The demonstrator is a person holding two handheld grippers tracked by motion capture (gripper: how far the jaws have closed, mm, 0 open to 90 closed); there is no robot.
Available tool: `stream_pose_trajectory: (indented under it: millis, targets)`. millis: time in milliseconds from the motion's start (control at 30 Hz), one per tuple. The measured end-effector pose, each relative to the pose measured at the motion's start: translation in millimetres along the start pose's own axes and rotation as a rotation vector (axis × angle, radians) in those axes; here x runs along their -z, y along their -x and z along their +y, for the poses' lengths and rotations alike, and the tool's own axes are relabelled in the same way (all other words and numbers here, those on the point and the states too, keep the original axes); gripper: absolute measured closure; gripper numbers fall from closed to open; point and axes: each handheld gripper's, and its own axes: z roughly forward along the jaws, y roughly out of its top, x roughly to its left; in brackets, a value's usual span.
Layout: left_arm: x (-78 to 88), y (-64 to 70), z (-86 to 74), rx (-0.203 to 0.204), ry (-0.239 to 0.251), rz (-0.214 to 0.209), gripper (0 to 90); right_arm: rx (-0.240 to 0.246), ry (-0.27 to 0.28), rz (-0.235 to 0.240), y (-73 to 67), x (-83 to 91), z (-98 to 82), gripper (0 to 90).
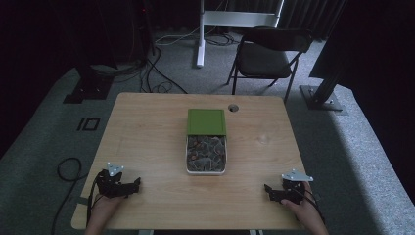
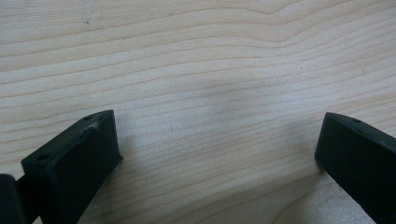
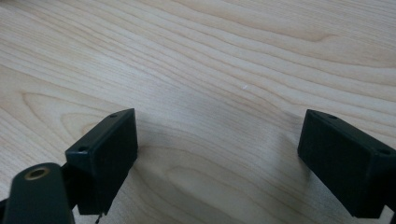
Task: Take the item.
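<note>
No brand, label or writing can be read anywhere; the lid of the box is plain green.

Landmark: white box (image 1: 206, 155) at the middle of the wooden table (image 1: 147, 132), long side running away from the person. Its green lid (image 1: 206, 121) is slid toward the far end, covering that part and overhanging it; the near part lies uncovered and holds a dark, mottled fill, too small to identify.

Left gripper (image 1: 131, 187): on the table's near edge, well apart from the box, to its near left. Jaws wide apart with bare wood between them in the left gripper view (image 2: 217, 154). Holds nothing.

Right gripper (image 1: 268, 190): near edge too, well apart from the box, to its near right. Jaws spread wide over bare wood grain in the right gripper view (image 3: 217, 154). Holds nothing.

Surface: pale wood-grain top, rounded corners, a round cable hole (image 1: 233, 107) just beyond the box's far right corner.

Room: dim. Grey carpet (image 1: 44, 161). Black folding chair (image 1: 266, 56) past the table's far right side. White stand leg (image 1: 200, 34) beyond the box. Loose black cables (image 1: 156, 73) on the floor beyond the table's far left. Dark curtains behind.
</note>
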Motion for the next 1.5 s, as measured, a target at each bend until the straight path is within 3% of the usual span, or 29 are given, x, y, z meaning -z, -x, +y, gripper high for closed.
stream_pose_trajectory:
  millis: [933,1133,1500]
  targets:
    - [-0.2,-0.4,0.1,-0.003,0.001,-0.003,0.2,-0.005,0.001,-0.008,0.0,0.0,0.1,12.4]
    - [-0.2,-0.4,0.1,-0.004,0.000,-0.003,0.2,-0.023,0.007,0.002,0.3,0.6,0.2,12.5]
    - [-0.2,-0.4,0.1,-0.004,0.000,-0.003,0.2,-0.023,0.017,-0.004,-0.5,5.7,7.9,13.4]
